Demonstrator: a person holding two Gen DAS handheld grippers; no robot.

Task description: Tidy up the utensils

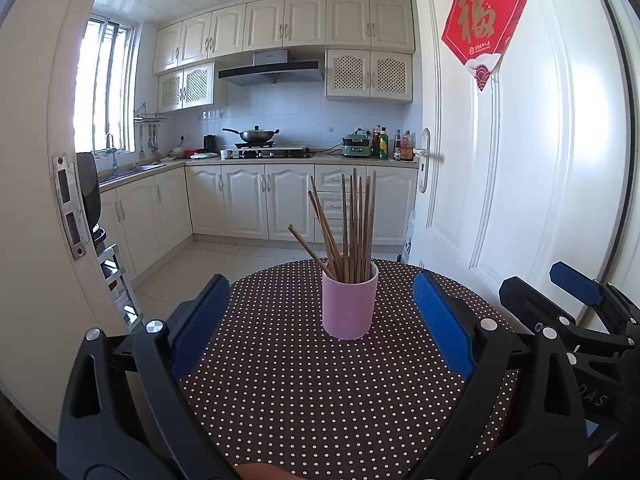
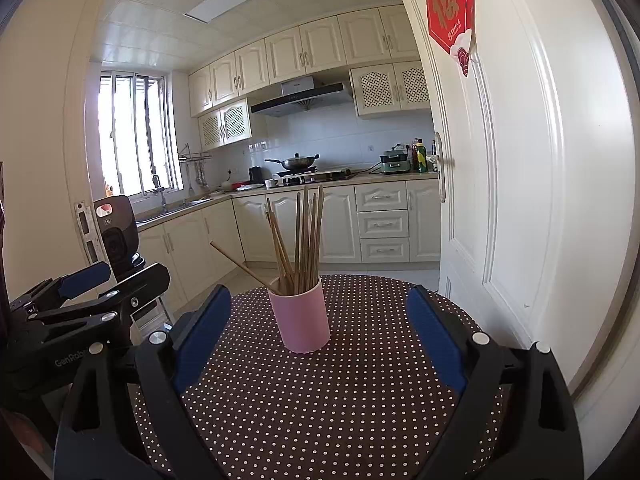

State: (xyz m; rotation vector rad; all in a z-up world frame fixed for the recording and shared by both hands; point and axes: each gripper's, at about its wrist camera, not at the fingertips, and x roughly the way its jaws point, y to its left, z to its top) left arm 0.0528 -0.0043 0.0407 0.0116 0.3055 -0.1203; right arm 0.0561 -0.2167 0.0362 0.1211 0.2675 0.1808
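Note:
A pink cup [image 1: 350, 304] stands upright on a round table with a brown polka-dot cloth [image 1: 280, 380]. It holds several wooden chopsticks [image 1: 352, 224], most upright, one leaning far left. It also shows in the right wrist view [image 2: 301, 318], with the chopsticks [image 2: 304, 236]. My left gripper [image 1: 320, 292] is open and empty, short of the cup. My right gripper [image 2: 318, 304] is open and empty, also short of the cup. The right gripper shows at the right of the left wrist view [image 1: 560, 292]; the left gripper shows at the left of the right wrist view [image 2: 104, 276].
A white door [image 1: 520, 160] with a red paper ornament [image 1: 482, 28] stands open just right of the table. A black camera on a stand [image 2: 118, 232] is at the left. Kitchen cabinets and a counter [image 1: 280, 156] with a wok lie beyond.

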